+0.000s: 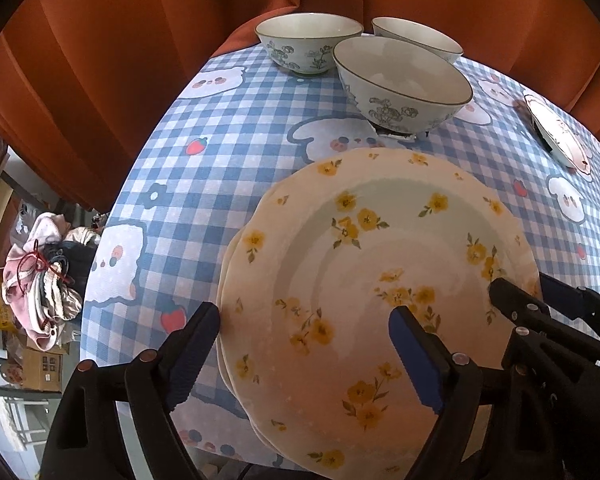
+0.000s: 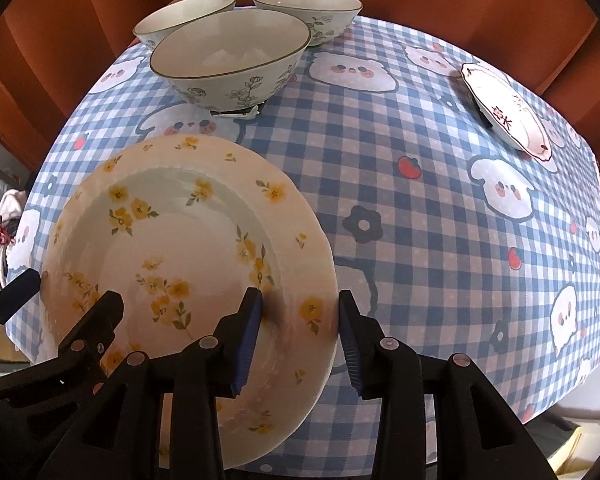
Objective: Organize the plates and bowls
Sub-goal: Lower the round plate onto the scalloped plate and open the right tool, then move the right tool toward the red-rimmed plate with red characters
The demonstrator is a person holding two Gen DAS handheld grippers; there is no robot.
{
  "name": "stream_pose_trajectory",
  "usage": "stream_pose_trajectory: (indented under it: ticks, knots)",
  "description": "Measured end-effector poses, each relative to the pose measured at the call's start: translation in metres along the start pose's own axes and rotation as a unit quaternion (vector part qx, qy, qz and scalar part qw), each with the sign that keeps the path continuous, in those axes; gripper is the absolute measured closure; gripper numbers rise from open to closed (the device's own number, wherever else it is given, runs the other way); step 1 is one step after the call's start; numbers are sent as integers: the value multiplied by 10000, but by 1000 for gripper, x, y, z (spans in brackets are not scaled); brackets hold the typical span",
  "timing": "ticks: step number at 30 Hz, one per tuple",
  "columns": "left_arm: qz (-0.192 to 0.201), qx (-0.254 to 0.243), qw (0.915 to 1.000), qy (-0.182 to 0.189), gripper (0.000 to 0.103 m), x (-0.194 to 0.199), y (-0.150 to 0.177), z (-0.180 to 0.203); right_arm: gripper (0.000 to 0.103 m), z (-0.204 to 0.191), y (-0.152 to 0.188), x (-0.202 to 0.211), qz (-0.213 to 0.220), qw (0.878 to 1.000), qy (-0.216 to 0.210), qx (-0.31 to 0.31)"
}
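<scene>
Over the blue-and-white checked tabletop (image 1: 228, 128), as our left wrist camera sees it, the cream ceramic plate with yellow flowers (image 1: 380, 280) lies on top of at least one more plate of the same pattern, whose rim peeps out along its left side; so we judge it a stack, gathered to keep like with like. Our left gripper (image 1: 304, 344) stands with its fingers (image 1: 414, 356) wide, one outside the plate's left rim and one over its face, pressing nothing. Beyond the plate three white bowls with grey-green flower prints (image 1: 400, 84) crowd together, the nearest resting on some small dark thing we cannot make out. A small white plate with red marks (image 1: 560, 136) sits far right of the flowered plate, near the edge.

From the right wrist camera, our right gripper (image 2: 300, 336) straddles the flowered plate's right rim with narrower fingers (image 2: 246, 340), one over the face and one outside; a gap shows either side, so we judge nothing is clamped. The bowls (image 2: 228, 56) sit behind the plate, the small plate (image 2: 508, 108) well apart to its right, probably next to be collected.
</scene>
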State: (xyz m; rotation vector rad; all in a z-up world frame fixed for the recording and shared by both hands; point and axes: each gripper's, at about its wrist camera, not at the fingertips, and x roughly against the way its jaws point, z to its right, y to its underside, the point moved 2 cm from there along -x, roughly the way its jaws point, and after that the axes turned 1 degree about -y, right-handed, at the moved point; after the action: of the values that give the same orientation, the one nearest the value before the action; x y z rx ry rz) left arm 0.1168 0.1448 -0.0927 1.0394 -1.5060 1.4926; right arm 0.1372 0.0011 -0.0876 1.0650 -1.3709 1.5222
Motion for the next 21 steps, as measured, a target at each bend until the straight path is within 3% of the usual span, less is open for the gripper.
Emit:
stream_pose_trajectory:
  ticks: [6,14,21]
  knots:
    - [-132,-74,9998,135,14,2,4,-1,60,-1,3,14,127,9999,-6,72]
    - [3,-230,9986,477,13,26,4,13,35,20,3,42,400,9991,-30,-136]
    - [316,-326,9978,489,13,40,-8,54,35,53,-3,53,657,9975,-61,-244]
